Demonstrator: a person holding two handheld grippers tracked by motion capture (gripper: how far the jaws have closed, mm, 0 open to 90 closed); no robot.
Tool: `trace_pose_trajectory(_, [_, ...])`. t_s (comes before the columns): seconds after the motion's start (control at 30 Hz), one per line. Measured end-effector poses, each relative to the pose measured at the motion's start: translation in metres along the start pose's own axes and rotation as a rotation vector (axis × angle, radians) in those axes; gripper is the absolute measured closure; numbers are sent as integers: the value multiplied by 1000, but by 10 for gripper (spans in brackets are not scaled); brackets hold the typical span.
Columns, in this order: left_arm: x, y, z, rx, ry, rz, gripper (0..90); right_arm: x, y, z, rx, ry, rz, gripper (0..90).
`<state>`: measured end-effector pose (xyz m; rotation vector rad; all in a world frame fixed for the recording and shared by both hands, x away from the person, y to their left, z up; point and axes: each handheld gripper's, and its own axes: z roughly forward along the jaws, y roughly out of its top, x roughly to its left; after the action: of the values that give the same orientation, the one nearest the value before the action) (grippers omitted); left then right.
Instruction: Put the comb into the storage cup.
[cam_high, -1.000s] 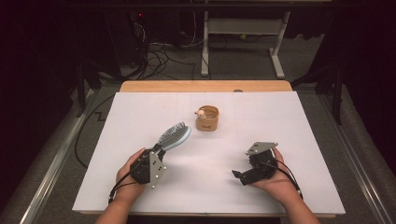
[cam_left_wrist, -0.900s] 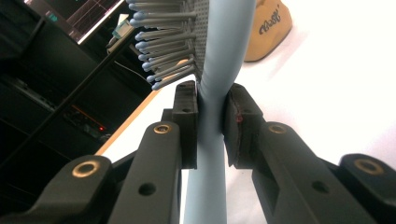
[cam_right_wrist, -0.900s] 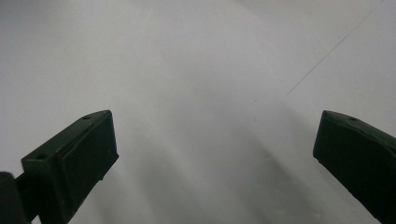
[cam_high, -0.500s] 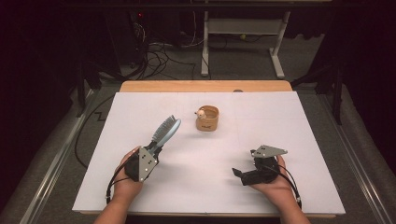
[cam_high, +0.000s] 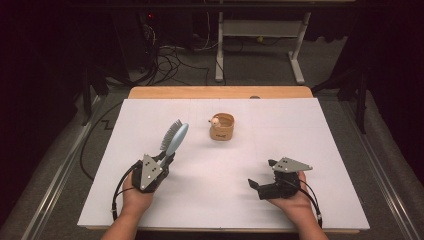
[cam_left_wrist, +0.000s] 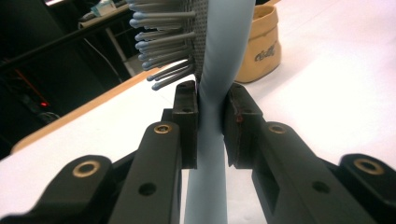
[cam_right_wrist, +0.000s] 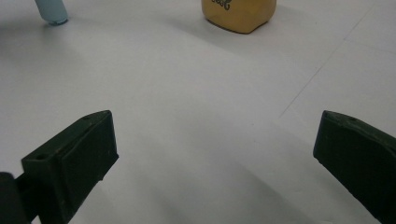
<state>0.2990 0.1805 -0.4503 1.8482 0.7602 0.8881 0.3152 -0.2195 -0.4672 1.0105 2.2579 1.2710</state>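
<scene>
Here, the left gripper (cam_high: 166, 159) clamps a pale-blue hairbrush (cam_high: 174, 138) by its handle (bristles leftward), while the right gripper (cam_high: 264, 175) rests wide apart, holding nothing.

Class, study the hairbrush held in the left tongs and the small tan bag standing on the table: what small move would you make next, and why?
Probably carry the hairbrush forward and to the right, toward the tan bag. The left tongs are clamped on its handle, with the bristled head raised off the white table. The bag stands open-topped just beyond it, and the right tongs are open, holding nothing.
</scene>
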Motion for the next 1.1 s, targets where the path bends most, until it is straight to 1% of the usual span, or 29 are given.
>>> trace_pose_trajectory(0.13, [1,0,0,-10,-27,-45,772,1,0,-1,-15,0,3,3])
trace_pose_trajectory(0.3, [1,1,0,-19,-49,-69,772,1,0,-1,-27,-2,10,3])
trace_pose_trajectory(0.57, [-1,1,0,-38,-107,-126,772,5,2,-1,-50,-3,14,3])
trace_pose_trajectory(0.67, [-3,1,1,-41,-124,-138,772,8,3,-1,-61,-4,13,3])
trace_pose_trajectory(0.77, [-5,2,1,-45,-137,-150,772,10,5,0,-70,6,16,3])
trace_pose_trajectory(0.87, [-6,2,2,-46,-143,-151,772,13,7,2,-79,12,25,3])
trace_pose_trajectory(0.97, [-8,3,2,-48,-147,-155,772,16,10,4,-89,18,18,3])
trace_pose_trajectory(1.1, [-10,4,2,-51,-149,-148,772,21,16,7,-98,24,3,3])
